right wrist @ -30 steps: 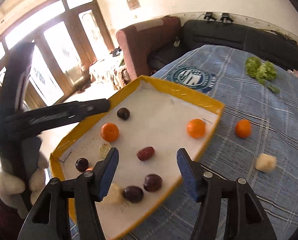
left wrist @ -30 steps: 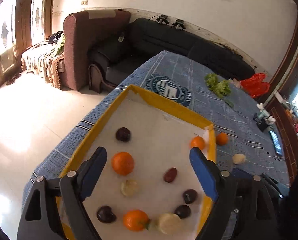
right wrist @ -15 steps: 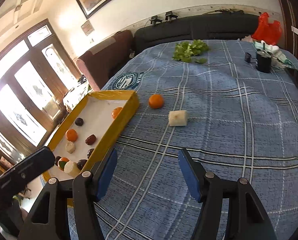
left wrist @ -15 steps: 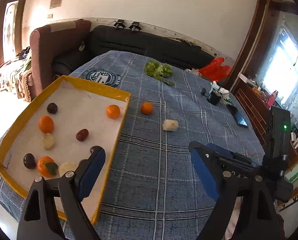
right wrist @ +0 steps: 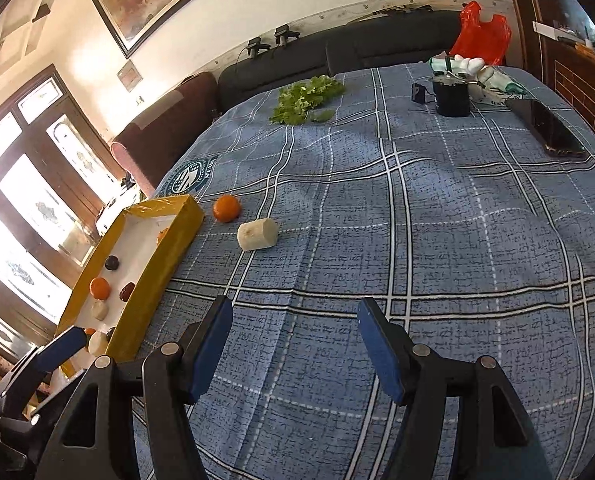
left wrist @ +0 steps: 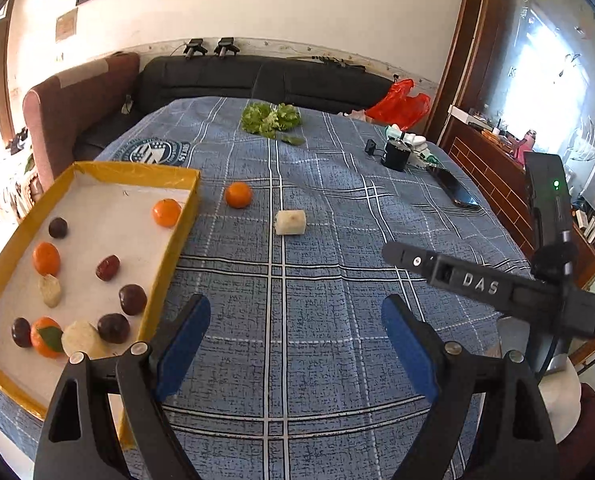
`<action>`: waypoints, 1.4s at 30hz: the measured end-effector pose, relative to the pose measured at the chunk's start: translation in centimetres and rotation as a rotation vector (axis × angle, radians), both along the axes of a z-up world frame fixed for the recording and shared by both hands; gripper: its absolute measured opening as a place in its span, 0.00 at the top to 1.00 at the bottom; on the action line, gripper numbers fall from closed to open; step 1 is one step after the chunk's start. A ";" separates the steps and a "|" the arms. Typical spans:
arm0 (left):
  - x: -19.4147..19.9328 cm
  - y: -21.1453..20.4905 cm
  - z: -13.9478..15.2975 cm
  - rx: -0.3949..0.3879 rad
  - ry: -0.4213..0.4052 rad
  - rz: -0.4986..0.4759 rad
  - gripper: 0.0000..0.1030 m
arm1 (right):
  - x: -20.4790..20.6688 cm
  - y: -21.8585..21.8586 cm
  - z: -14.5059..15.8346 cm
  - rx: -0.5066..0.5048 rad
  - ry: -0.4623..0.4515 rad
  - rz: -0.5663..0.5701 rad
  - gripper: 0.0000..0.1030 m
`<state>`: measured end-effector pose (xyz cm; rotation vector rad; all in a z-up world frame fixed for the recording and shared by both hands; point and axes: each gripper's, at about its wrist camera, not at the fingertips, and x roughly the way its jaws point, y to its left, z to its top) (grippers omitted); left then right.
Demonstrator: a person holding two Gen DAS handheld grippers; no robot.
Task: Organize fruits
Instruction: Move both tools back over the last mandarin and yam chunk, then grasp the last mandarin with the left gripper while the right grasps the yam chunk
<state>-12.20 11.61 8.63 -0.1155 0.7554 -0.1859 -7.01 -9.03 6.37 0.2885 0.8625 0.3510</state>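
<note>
Left wrist view has swung from the yellow-rimmed white tray to blue plaid tablecloth; left gripper and right gripper tilt downward, jaws apart, empty.

Empty tongs above tablecloth

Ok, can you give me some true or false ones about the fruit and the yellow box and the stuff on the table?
1. An orange lies on the blue cloth outside the yellow box. True.
2. The left hand-held gripper is squeezing a fruit. False: its jaws are open with nothing between them.
3. The pale chunk sits inside the box. False: it lies on the cloth beside the loose orange.
4. Green leaves lie at the far end of the table. True.
5. The box holds only oranges. False: it also holds dark round fruits and pale pieces.
</note>
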 end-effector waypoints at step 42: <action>21.9 1.7 -3.0 0.025 0.262 -0.002 0.43 | 7.3 1.1 -3.4 0.021 0.063 0.031 0.62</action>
